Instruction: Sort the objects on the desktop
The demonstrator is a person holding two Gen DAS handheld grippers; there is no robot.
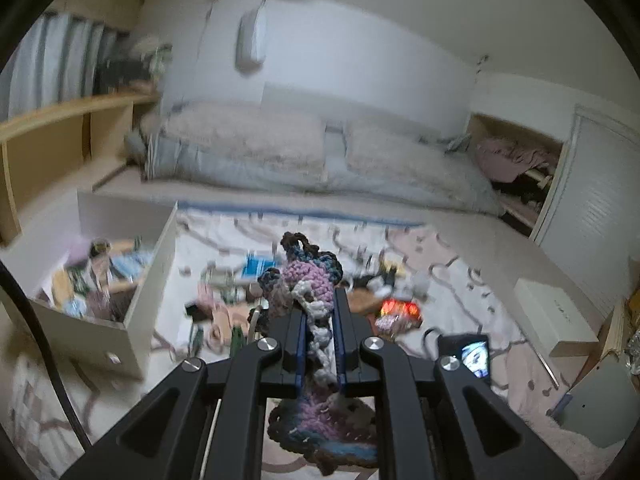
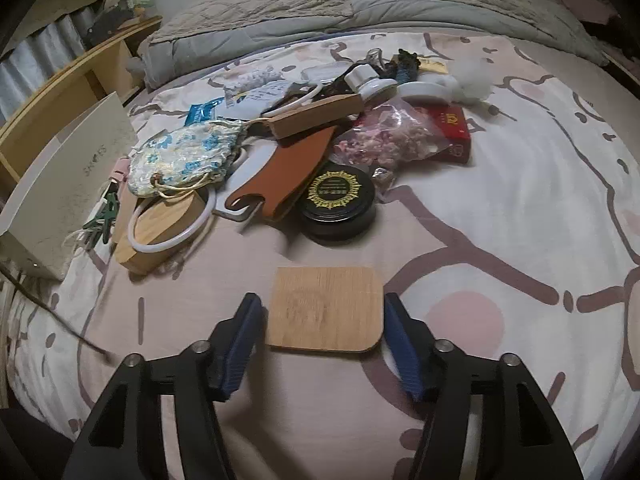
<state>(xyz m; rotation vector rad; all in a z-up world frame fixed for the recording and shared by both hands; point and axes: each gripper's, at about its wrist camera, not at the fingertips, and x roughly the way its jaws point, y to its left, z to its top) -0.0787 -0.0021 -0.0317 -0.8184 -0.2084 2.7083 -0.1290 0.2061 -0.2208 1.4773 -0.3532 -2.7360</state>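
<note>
the left gripper (image 1: 320,320) is clamped tight on a crocheted piece (image 1: 308,280) of purple, cream, blue and brown yarn. the yarn runs up between the two blue pads, sticks out past the fingertips toward 12 o'clock, and hangs below the jaws toward 6 o'clock in a wider flat patch. it is lifted clear of the bedspread (image 1: 460,280). at 9 o'clock from this gripper stands a white box (image 1: 132,320), open on top and holding mixed small things. a blurred heap of objects lies on the bedspread behind the yarn, and a second flat white box (image 1: 552,320) sits at 3 o'clock.

the right gripper (image 2: 322,316) stands wide, pointing down at the bedspread (image 2: 520,220). a wooden coaster (image 2: 326,308) with rounded corners lies flat between its fingers; the left pad is a little apart from the coaster's edge, the right pad is just beside the other edge, and whether it touches i cannot tell. at 12 o'clock from the coaster sits a round black tin (image 2: 338,204) with a gold pattern on its lid. beyond it lies the pile: a brown leather piece (image 2: 288,176), a floral drawstring pouch (image 2: 188,156) at 10 o'clock, a white ring (image 2: 176,236) on a wooden block, a bag of pink bits (image 2: 384,140) and a red box (image 2: 452,128) at 1 o'clock.
</note>
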